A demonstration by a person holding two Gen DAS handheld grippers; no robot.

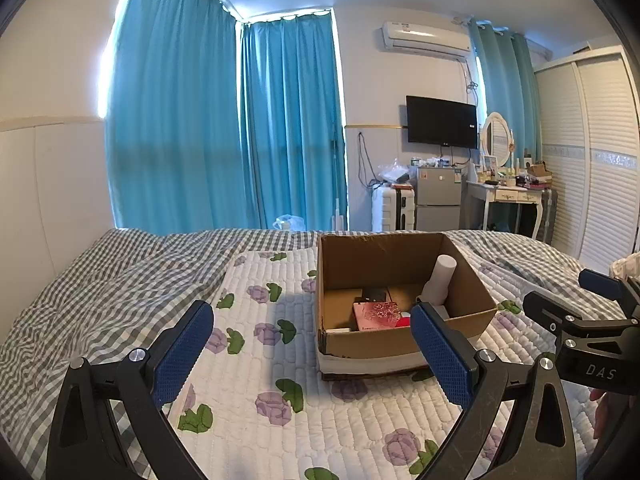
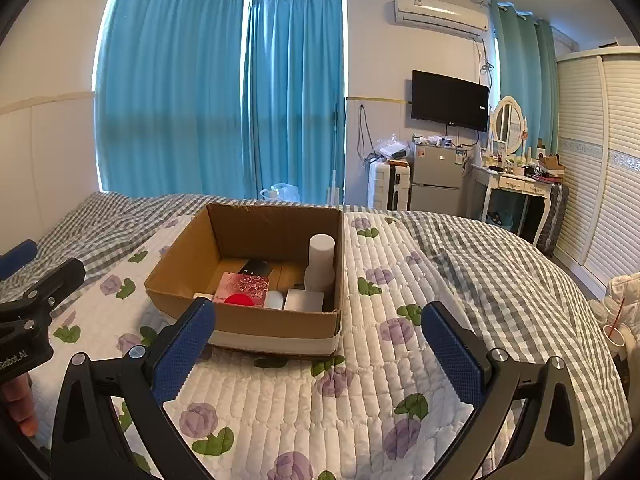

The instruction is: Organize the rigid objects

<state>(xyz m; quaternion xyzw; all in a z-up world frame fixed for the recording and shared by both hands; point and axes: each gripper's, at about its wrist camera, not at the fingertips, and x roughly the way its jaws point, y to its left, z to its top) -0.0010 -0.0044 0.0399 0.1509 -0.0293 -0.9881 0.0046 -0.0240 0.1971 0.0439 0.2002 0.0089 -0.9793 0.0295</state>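
Both the left gripper (image 1: 312, 344) and right gripper (image 2: 318, 344) hung released and empty over the floral quilted bed (image 2: 360, 400), near the open brown cardboard box (image 2: 276, 326) holding a white cylindrical bottle (image 2: 321, 258).

open-topped cardboard box (image 2: 276, 322) crowded inside, bare quilt (image 2: 320, 408) around it

Brown box (image 2: 256, 320), floral quilt (image 2: 360, 380) (purple/green), gingham sheet (image 1: 100, 280).

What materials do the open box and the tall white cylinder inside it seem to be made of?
Box: corrugated cardboard, matte brown, with raw cut edges and a pale tape band around its base. White cylinder: probably plastic, smooth and matte with even colour; foam cannot be excluded.
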